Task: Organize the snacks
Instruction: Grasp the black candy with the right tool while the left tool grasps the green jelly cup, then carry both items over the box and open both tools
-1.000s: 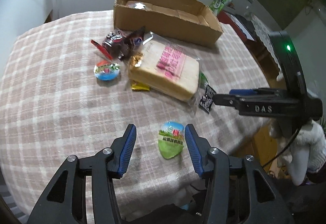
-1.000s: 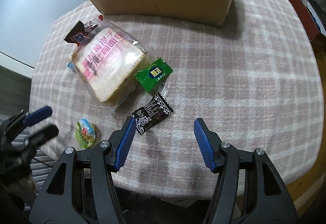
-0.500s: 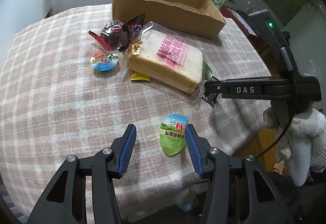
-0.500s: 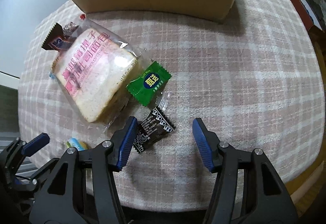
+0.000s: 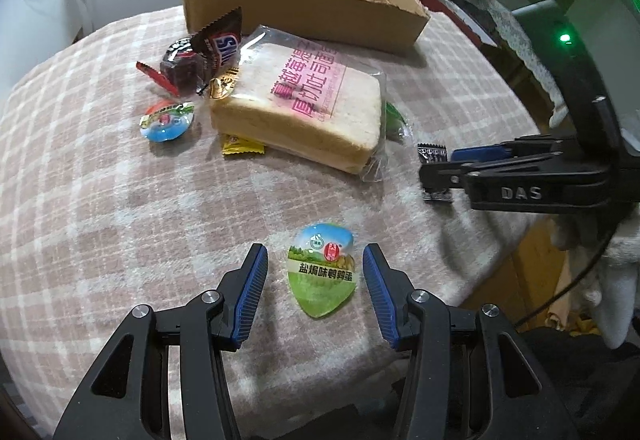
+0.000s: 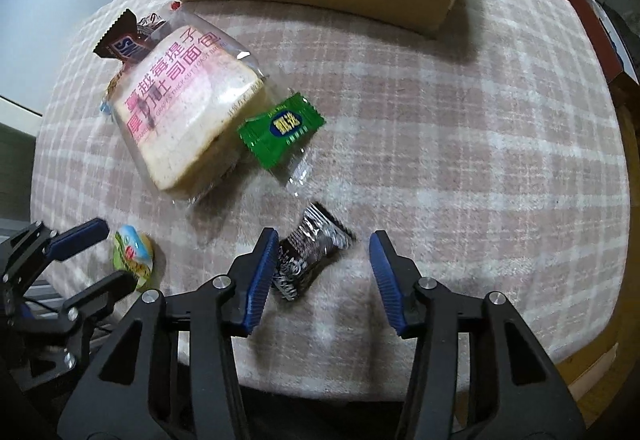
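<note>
My left gripper (image 5: 316, 272) is open, its jaws standing on either side of a green egg-shaped snack pack (image 5: 322, 274) on the checked tablecloth. My right gripper (image 6: 324, 260) is open around a black-and-white candy packet (image 6: 310, 252), which lies close to its left finger. That packet also shows in the left wrist view (image 5: 432, 154), partly hidden by the right gripper (image 5: 440, 164). The left gripper (image 6: 94, 256) and green pack (image 6: 134, 252) show in the right wrist view. A wrapped bread loaf (image 5: 304, 108) lies mid-table before a cardboard box (image 5: 296, 12).
A green candy (image 6: 280, 130) lies beside the bread. A Snickers bar (image 5: 218, 46), a dark wrapped sweet (image 5: 182, 68), a yellow candy (image 5: 242, 148) and a blue-red jelly cup (image 5: 166, 120) lie left of the bread. The table edge (image 6: 580, 368) is near on the right.
Both grippers have moved forward and lower. The green pack now sits between the left jaws, and the black packet between the right jaws. Nothing has been taken hold of.
</note>
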